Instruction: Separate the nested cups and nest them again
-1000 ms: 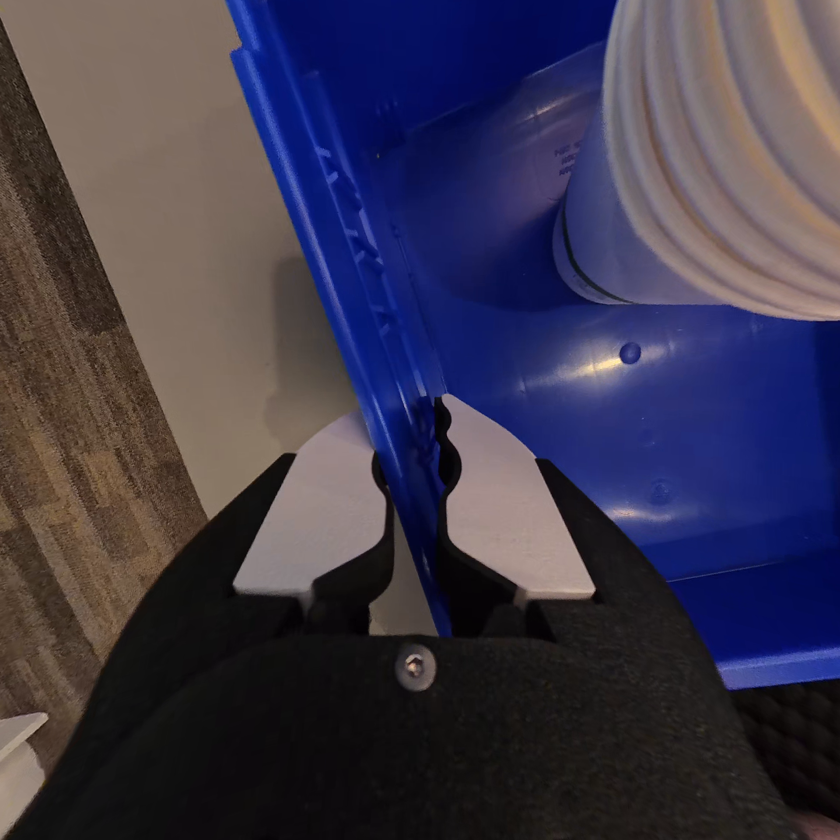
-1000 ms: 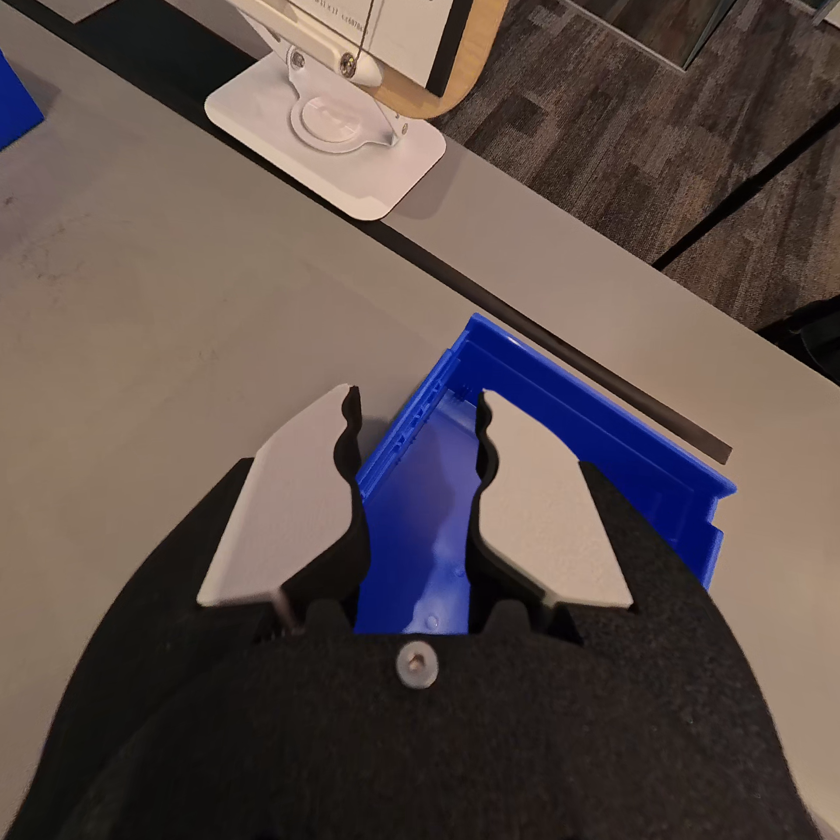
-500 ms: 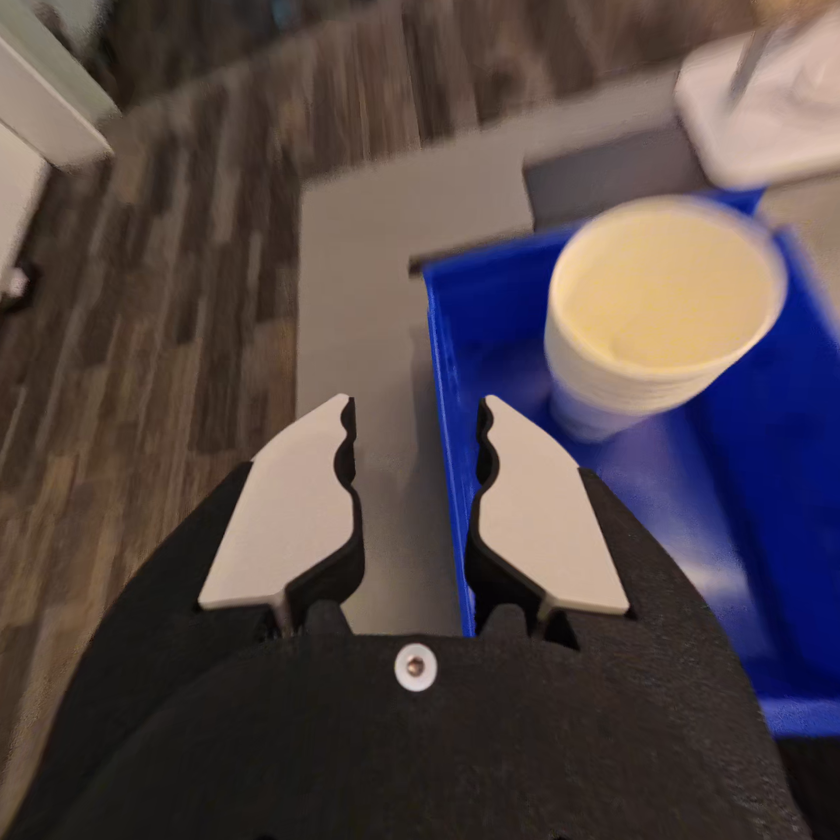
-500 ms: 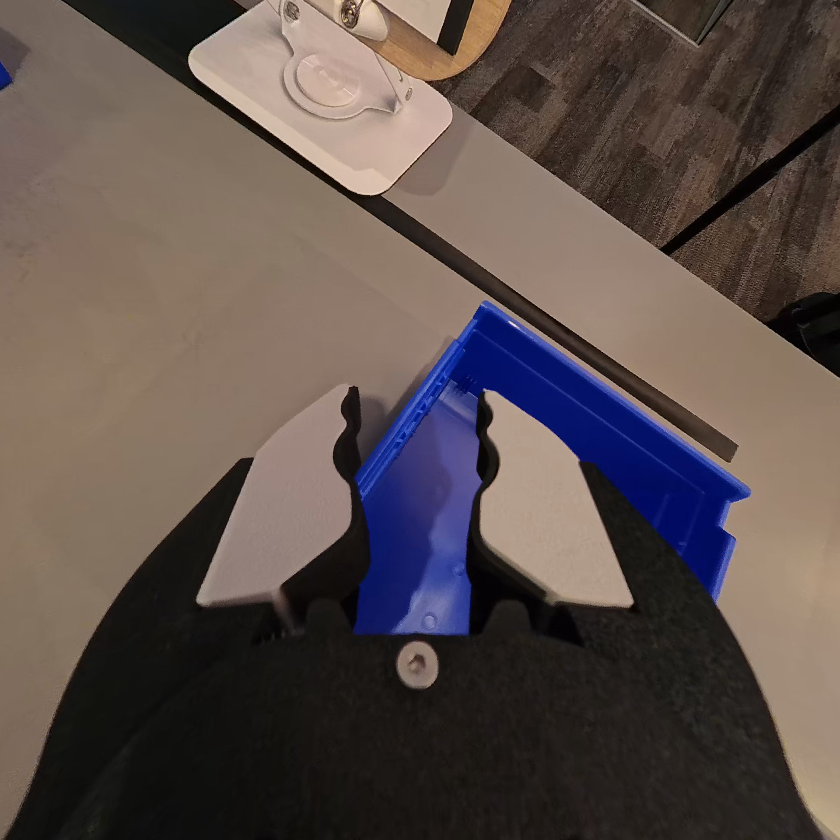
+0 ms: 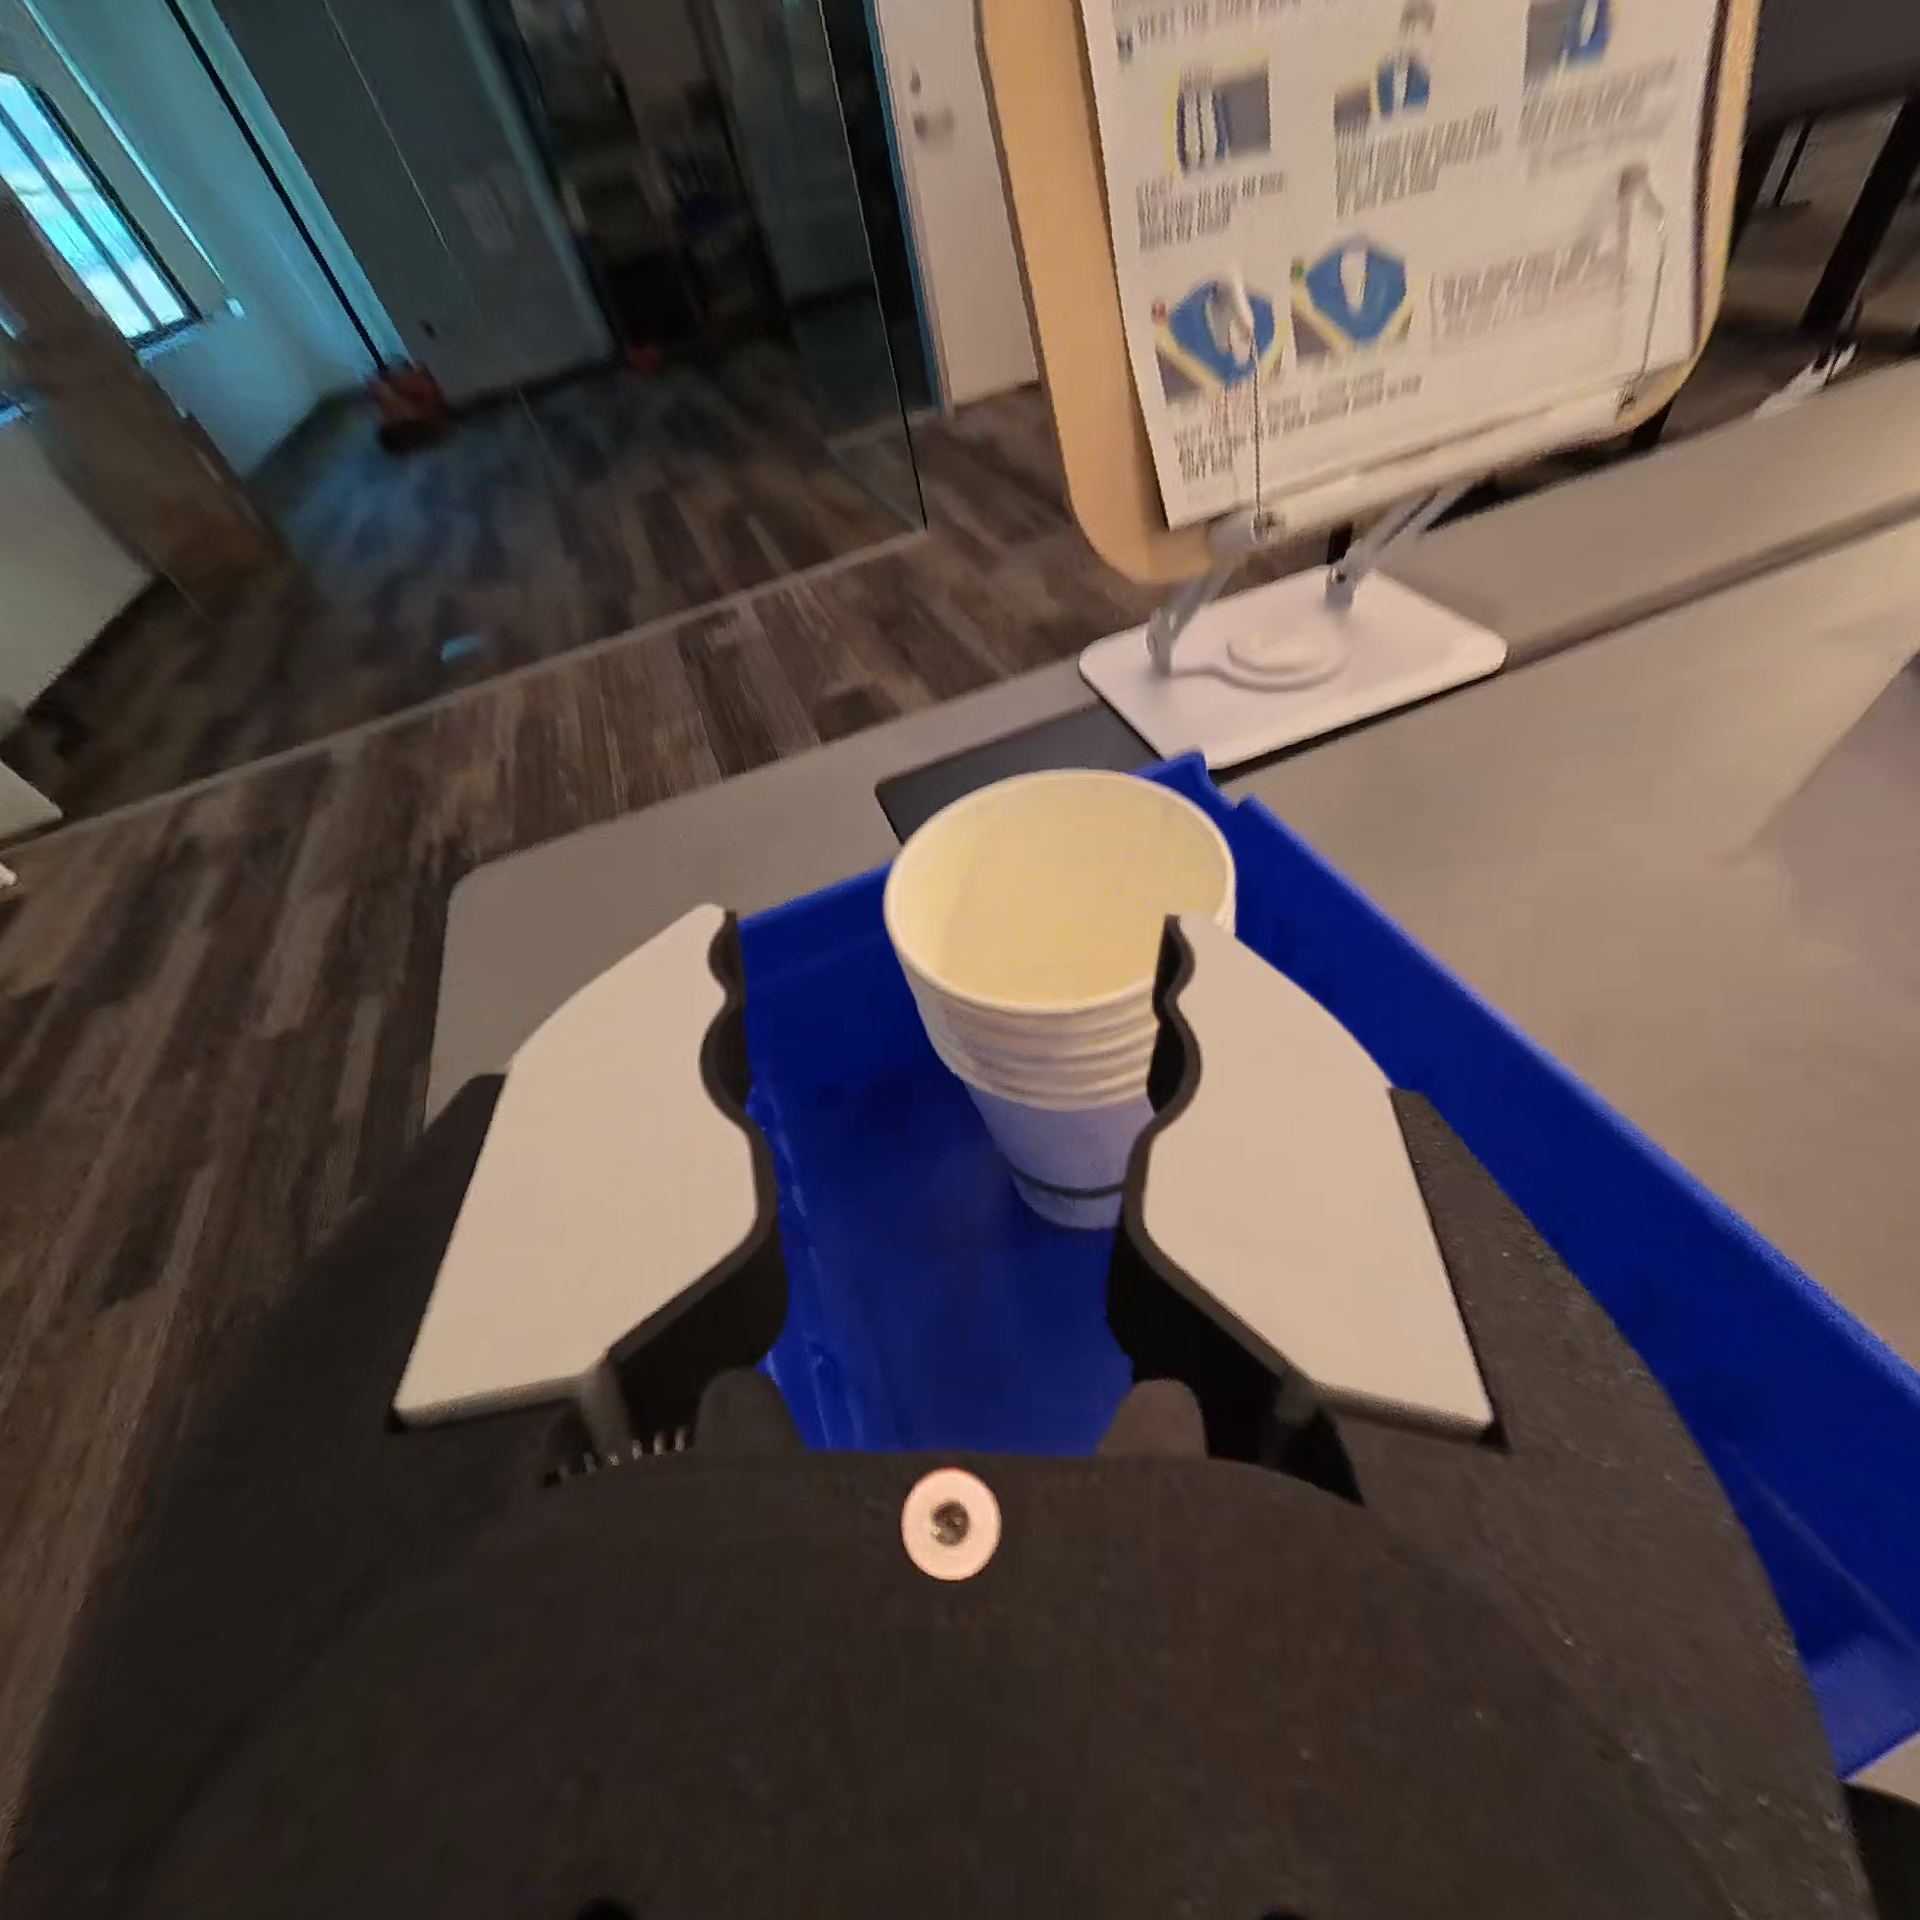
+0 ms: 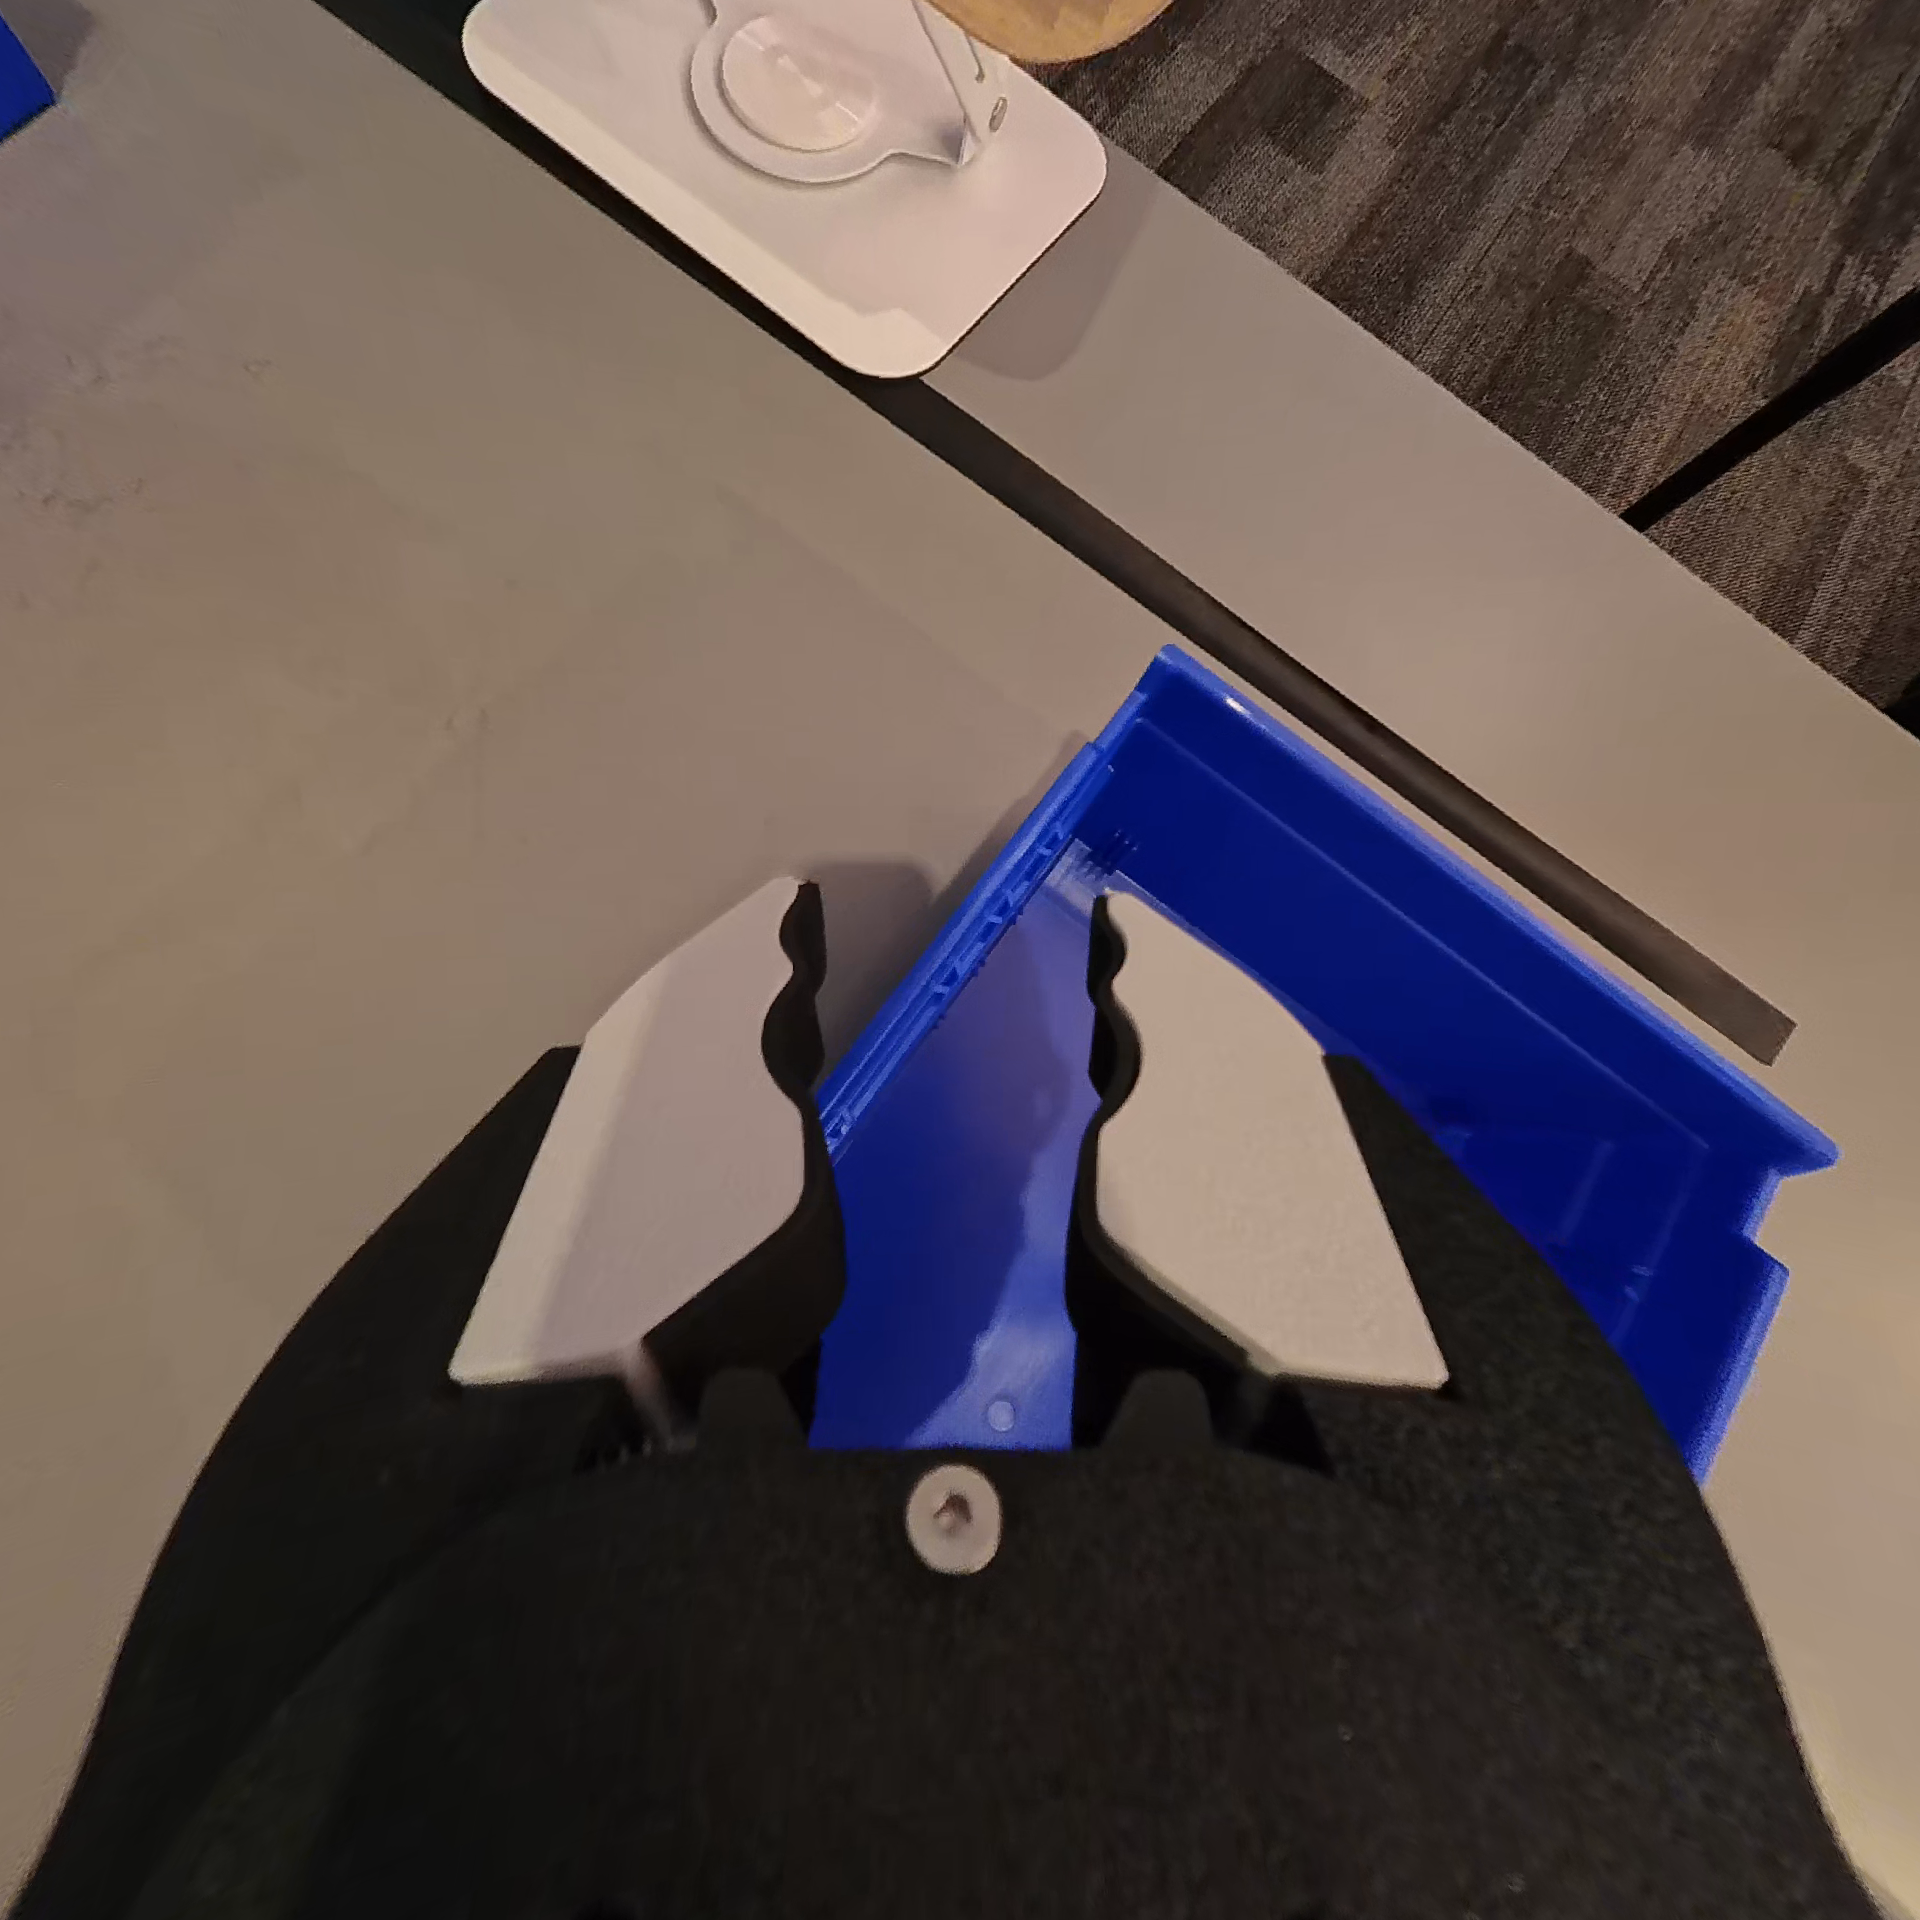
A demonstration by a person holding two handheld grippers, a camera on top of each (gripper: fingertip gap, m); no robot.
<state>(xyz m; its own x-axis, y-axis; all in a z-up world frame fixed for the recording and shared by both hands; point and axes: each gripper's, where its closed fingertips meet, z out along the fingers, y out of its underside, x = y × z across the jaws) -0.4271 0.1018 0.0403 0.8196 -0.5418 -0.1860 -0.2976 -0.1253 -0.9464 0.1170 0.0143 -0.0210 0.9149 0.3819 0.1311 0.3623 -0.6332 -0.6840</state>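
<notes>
1. Left gripper (image 5: pixel 951 935): jaws spread wide, nothing held between them; it is poised above the near end of a blue bin (image 5: pixel 1538 1195), aimed forward and down at the cup stack.
2. Right gripper (image 6: pixel 951 904): jaws likewise parted and empty; it hangs over the corner of a blue bin (image 6: pixel 1455 914), one finger above the bin's interior and the other above the table outside the wall; whether this bin is the one in the left wrist view cannot be determined.
3. Nested cups (image 5: pixel 1049 966): a stack of white paper cups stands upright on the bin floor, mouth up, several rolled rims banded close together near the top; in the left wrist view the right finger overlaps the stack's edge, though contact is not evident.
4. Surroundings: the bin sits on a grey table (image 6: pixel 416 520); a white stand base (image 5: pixel 1299 665) carrying a printed board (image 5: pixel 1382 239) stands beyond it, apart from the bin.
5. Step in hand, as judged: approach and first grasp of the stack; separation not yet begun.
6. Recommended practice: centre the stack between the fingers before closing; take it below the banded rims with light pressure, since paper walls crush easily; let the other gripper pinch the top rim alone and pull straight along the stack's axis.
</notes>
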